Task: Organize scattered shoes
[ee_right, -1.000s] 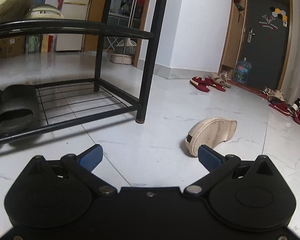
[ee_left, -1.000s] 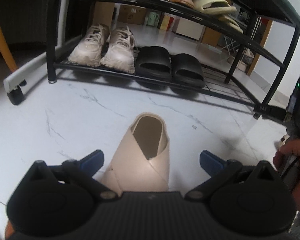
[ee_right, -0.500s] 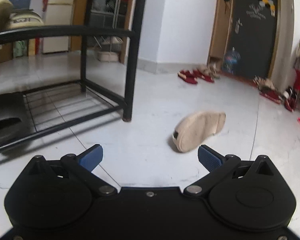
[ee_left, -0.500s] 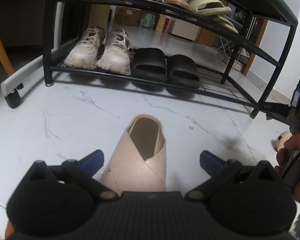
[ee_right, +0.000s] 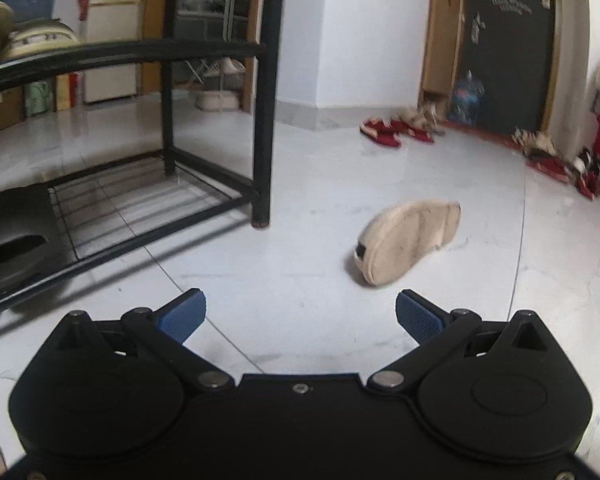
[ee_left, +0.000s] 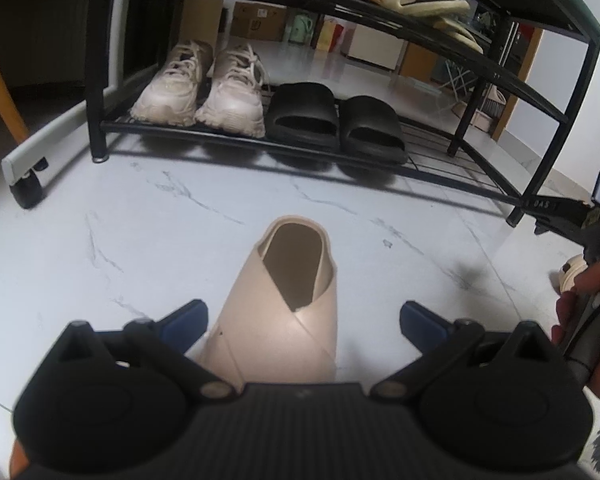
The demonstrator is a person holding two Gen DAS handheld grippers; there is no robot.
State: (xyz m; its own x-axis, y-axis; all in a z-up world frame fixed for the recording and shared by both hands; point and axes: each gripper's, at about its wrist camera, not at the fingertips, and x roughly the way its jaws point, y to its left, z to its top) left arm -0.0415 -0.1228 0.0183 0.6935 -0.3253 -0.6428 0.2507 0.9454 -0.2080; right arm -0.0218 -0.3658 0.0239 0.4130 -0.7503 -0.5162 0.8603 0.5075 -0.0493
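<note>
A beige cross-strap slipper (ee_left: pixel 288 300) lies upright on the white marble floor, its near end between the wide-open jaws of my left gripper (ee_left: pixel 303 317); neither blue pad touches it. Its mate (ee_right: pixel 408 242) lies tipped on its side, sole showing, on the floor just ahead and right of my open, empty right gripper (ee_right: pixel 300 314). The black shoe rack (ee_left: pixel 496 196) stands beyond, with free space at the right of its bottom shelf (ee_right: pixel 140 204).
The bottom shelf holds white sneakers (ee_left: pixel 204 84) and black slides (ee_left: pixel 332 124); the upper shelf holds more shoes. Red slippers (ee_right: pixel 384 134) and other shoes lie near a dark door (ee_right: pixel 508 48). A wheeled base (ee_left: pixel 28 184) stands left of the rack.
The left gripper drew back slightly from the rack, keeping the slipper between its jaws. The right gripper swung left and closer to the tipped slipper, which now sits nearer the centre.
</note>
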